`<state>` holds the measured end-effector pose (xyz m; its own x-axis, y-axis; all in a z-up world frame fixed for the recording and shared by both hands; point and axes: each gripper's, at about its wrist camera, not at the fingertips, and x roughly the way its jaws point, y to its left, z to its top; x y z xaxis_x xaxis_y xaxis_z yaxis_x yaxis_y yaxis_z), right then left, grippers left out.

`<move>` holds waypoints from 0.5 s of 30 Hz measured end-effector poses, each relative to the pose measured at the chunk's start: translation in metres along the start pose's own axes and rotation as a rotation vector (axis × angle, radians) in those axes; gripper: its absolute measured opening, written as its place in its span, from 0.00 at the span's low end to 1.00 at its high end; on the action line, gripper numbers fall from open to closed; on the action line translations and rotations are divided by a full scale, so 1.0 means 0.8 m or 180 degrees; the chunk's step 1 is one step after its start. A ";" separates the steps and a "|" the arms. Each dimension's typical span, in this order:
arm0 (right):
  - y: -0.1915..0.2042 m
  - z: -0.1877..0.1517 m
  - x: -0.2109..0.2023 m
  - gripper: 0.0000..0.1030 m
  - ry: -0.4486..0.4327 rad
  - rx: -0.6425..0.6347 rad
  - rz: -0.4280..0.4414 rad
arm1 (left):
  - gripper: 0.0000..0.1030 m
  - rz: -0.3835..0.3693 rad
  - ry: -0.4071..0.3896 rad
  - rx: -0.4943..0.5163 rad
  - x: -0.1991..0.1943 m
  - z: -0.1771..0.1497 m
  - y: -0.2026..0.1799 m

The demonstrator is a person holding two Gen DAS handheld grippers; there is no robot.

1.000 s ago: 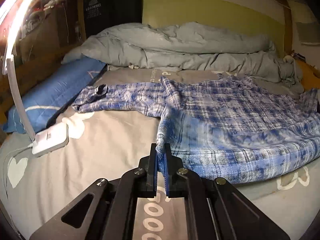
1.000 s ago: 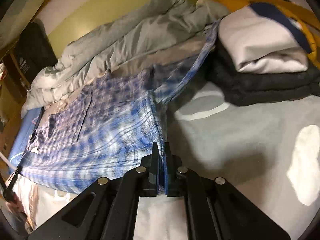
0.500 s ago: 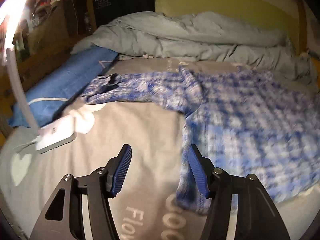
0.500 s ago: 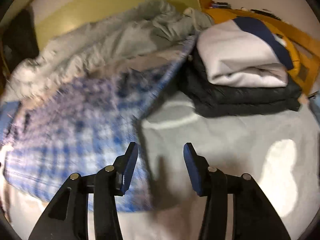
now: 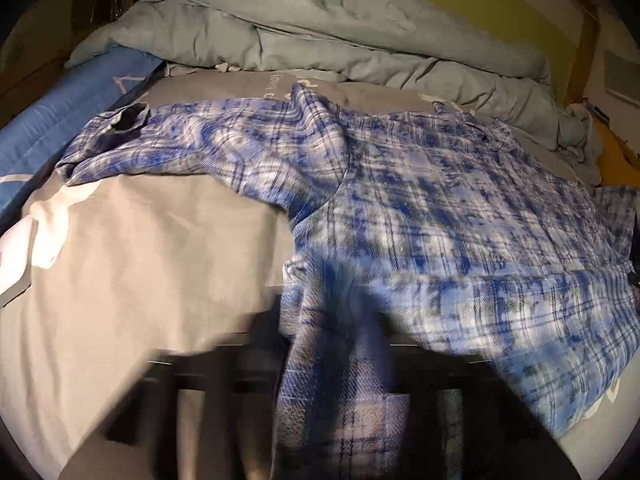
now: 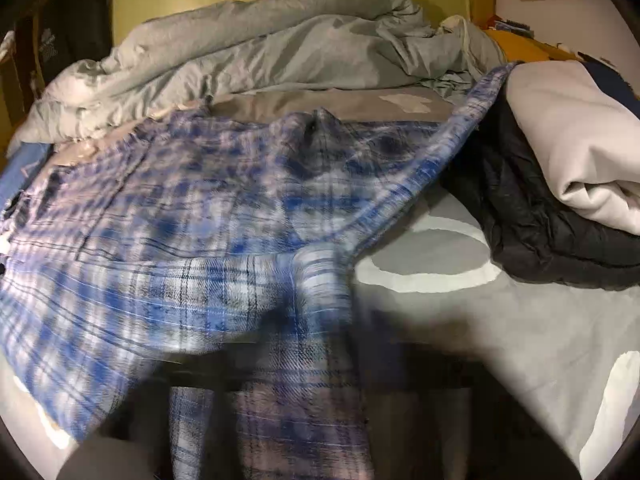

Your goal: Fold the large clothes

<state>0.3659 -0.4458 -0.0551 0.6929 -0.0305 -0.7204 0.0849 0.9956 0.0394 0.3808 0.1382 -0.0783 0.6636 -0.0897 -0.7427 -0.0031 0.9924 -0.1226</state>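
Left claw closing, plaid shirt draped between its jaws.

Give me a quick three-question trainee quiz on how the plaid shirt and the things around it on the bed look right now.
1. True or false: the blue-and-white plaid flannel shirt is already folded into a compact rectangle.
2. What colour is the folded garment stacked on the dark quilted garment? A) white B) red C) green
3. In the left wrist view, what lies along the left edge of the grey bedsheet?

Key:
1. False; it lies spread out, one sleeve stretched sideways.
2. A
3. A long blue pillow.
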 end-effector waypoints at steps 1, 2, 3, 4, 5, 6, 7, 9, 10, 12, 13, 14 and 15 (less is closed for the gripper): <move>-0.008 -0.001 -0.015 0.03 -0.0161 0.0124 0.0085 | 0.13 0.0007 -0.0120 -0.0029 -0.006 0.002 0.001; -0.009 0.003 -0.031 0.03 -0.0354 0.0179 0.0156 | 0.12 -0.0021 -0.0286 -0.0072 -0.016 0.005 0.003; -0.007 0.007 -0.042 0.03 -0.0472 0.0148 0.0152 | 0.11 -0.0051 -0.0402 -0.0088 -0.023 0.005 0.004; -0.003 0.011 -0.049 0.03 -0.0525 0.0086 0.0085 | 0.11 -0.0042 -0.0499 -0.0067 -0.032 0.006 0.002; 0.001 0.012 -0.048 0.03 -0.0506 0.0027 0.0008 | 0.11 0.0049 -0.0510 0.0000 -0.034 0.008 -0.003; 0.003 0.012 -0.042 0.03 -0.0443 -0.0001 -0.0050 | 0.11 0.0112 -0.0482 0.0059 -0.033 0.010 -0.007; 0.003 0.010 -0.031 0.03 -0.0337 0.0006 -0.0120 | 0.11 0.0133 -0.0468 0.0109 -0.030 0.009 -0.011; -0.002 0.003 -0.006 0.03 -0.0075 0.0106 -0.0168 | 0.11 0.0223 -0.0402 0.0183 -0.021 0.006 -0.018; -0.005 -0.002 0.003 0.03 0.0020 0.0139 -0.0163 | 0.11 0.0285 -0.0333 0.0232 -0.015 0.004 -0.021; -0.001 -0.005 0.006 0.04 0.0040 0.0020 -0.0211 | 0.13 0.0342 -0.0291 0.0308 -0.010 0.001 -0.026; 0.002 -0.006 0.005 0.04 0.0029 -0.0037 -0.0257 | 0.16 0.0340 -0.0271 0.0322 -0.010 0.001 -0.027; 0.002 -0.006 0.002 0.06 0.0018 -0.0041 -0.0291 | 0.28 0.0280 -0.0253 0.0314 -0.011 0.001 -0.026; 0.001 -0.006 -0.001 0.07 0.0012 -0.0015 -0.0300 | 0.49 0.0222 -0.0263 0.0291 -0.014 0.000 -0.024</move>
<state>0.3620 -0.4449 -0.0582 0.6794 -0.1239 -0.7233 0.1464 0.9887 -0.0319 0.3736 0.1198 -0.0679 0.7236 -0.0168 -0.6900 0.0144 0.9999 -0.0092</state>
